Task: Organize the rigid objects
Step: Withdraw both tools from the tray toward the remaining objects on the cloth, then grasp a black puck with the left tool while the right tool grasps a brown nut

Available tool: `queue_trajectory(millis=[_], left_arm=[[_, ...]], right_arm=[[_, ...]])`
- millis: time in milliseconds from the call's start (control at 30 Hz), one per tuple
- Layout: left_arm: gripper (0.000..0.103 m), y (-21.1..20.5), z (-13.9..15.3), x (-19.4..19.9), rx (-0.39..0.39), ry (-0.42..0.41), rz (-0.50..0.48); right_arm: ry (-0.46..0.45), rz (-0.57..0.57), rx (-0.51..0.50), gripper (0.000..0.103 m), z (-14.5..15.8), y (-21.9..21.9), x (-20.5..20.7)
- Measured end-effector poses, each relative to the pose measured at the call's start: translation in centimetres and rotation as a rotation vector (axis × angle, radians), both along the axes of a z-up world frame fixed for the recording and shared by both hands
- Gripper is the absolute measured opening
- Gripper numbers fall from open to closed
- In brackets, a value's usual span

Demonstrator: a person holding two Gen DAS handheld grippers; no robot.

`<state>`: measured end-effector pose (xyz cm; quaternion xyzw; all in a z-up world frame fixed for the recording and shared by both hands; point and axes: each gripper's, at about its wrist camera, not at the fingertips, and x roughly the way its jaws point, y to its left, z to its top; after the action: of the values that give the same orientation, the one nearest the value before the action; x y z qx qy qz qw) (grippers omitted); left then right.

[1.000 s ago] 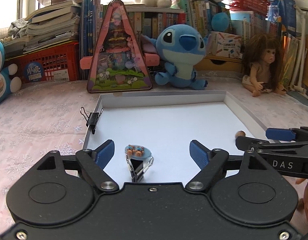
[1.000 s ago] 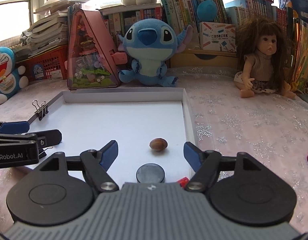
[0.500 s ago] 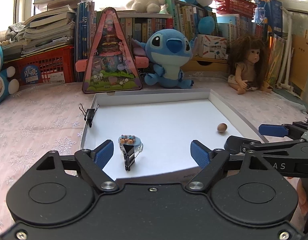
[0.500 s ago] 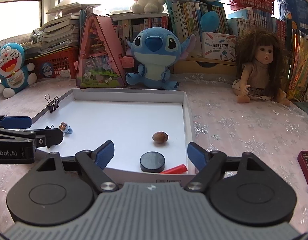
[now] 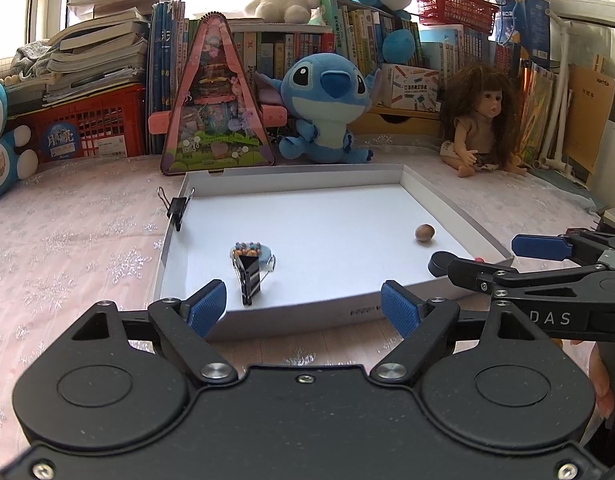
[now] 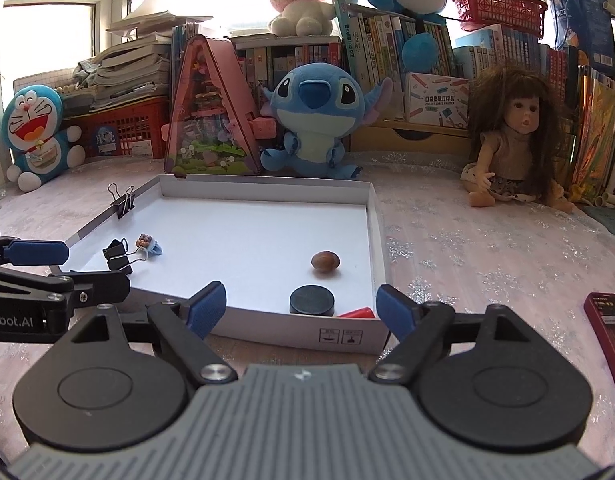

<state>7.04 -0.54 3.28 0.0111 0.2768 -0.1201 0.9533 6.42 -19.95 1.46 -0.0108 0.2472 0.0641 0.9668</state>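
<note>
Two grippers hover side by side just short of the near wall of the white box lid (image 6: 291,330): the left gripper (image 5: 305,308) spread and empty, the right gripper (image 6: 301,306) with jaws that have just been opening, nothing between them. Inside the lid lie a black binder clip (image 5: 249,276) touching a small blue charm (image 5: 253,249), a brown nut (image 6: 325,260), a black puck (image 6: 311,300) and a red piece (image 6: 357,313) in the near right corner. Another binder clip (image 6: 122,199) is clamped on the lid's left wall.
</note>
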Motion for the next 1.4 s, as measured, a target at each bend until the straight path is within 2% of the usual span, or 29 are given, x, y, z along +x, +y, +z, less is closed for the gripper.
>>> queue_trajectory(millis=[233, 667, 1400], left_arm=[[0.084, 0.4, -0.5, -1.2, -0.007, 0.003, -0.004], [0.084, 0.9, -1.3, -2.6, 0.006, 0.002, -0.013], [0.084, 1.3, -3.0, -4.4, 0.004, 0.034, -0.018]], right_arm=[[-0.002, 0.0, 0.008, 0.091, -0.4, -0.1, -1.2], [-0.063, -0.007, -0.01, 0.091, -1.2, -0.3, -3.4], [-0.039, -0.001, -0.014, 0.091, -3.0, 0.0, -5.4]])
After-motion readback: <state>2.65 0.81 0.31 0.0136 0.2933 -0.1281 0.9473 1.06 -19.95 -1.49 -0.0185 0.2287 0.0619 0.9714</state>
